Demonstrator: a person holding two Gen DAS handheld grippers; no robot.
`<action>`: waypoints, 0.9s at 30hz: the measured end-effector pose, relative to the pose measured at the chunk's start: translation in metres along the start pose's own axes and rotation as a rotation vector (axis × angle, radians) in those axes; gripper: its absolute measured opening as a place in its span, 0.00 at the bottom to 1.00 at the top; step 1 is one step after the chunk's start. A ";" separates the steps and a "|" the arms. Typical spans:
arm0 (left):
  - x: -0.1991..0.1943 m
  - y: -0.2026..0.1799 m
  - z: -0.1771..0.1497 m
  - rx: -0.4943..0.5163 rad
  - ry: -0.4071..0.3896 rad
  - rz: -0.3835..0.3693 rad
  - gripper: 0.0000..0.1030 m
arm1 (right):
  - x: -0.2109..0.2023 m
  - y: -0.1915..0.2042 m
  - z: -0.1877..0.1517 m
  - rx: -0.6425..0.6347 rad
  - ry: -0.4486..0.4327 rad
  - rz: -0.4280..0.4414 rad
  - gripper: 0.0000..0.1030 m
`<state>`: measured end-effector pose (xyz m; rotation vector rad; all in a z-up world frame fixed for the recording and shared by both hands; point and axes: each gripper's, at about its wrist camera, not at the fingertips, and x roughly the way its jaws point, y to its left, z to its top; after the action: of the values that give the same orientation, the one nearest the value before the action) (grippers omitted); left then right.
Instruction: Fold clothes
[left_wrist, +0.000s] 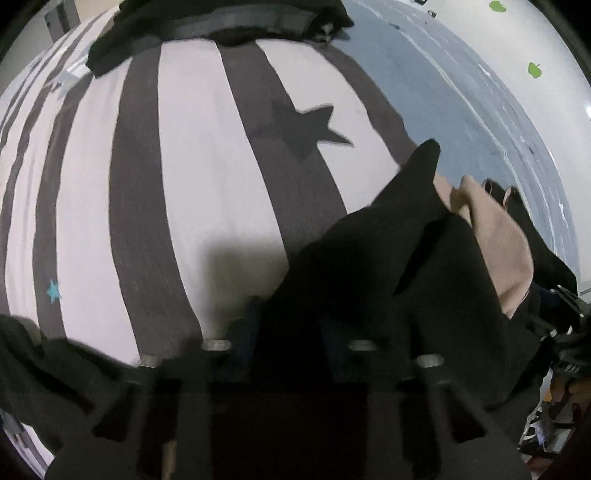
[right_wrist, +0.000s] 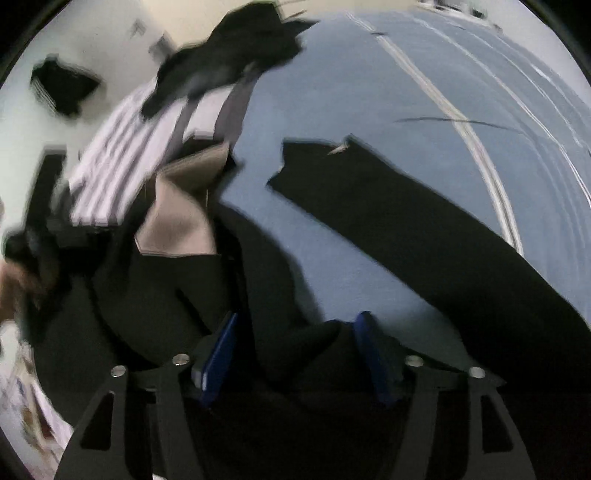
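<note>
A black garment (left_wrist: 388, 280) with a tan lining (left_wrist: 495, 236) hangs at the lower right over a striped bed sheet (left_wrist: 207, 177). My left gripper (left_wrist: 291, 332) points steeply down, and its blue pads are shut on a fold of this black cloth. In the right wrist view the same black garment (right_wrist: 424, 221) stretches out over the blue-grey floor (right_wrist: 351, 96), with the tan lining (right_wrist: 177, 218) at the left. My right gripper (right_wrist: 295, 350) is open. Its blue pads (right_wrist: 218, 354) stand wide apart, with loose black cloth lying between them.
A second black garment (left_wrist: 221, 26) lies at the far end of the sheet, also seen blurred as a dark garment (right_wrist: 236, 48). White lines (right_wrist: 476, 155) cross the floor. Green stickers (left_wrist: 534, 69) dot a pale wall. A hand (right_wrist: 11, 280) shows at the left edge.
</note>
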<state>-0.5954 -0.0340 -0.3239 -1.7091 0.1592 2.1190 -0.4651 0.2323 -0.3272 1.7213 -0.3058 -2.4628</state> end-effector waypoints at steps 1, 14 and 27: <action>-0.003 0.002 0.000 -0.002 -0.015 0.009 0.10 | 0.003 0.004 0.000 -0.020 0.005 -0.012 0.62; -0.138 0.116 0.033 -0.297 -0.388 0.101 0.08 | -0.002 -0.013 0.079 0.126 -0.141 -0.199 0.05; -0.116 0.196 0.042 -0.567 -0.263 0.143 0.47 | 0.032 0.023 0.231 0.051 -0.189 -0.127 0.14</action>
<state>-0.6896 -0.2257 -0.2355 -1.7115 -0.4491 2.6483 -0.6934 0.2246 -0.2745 1.5745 -0.2879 -2.7395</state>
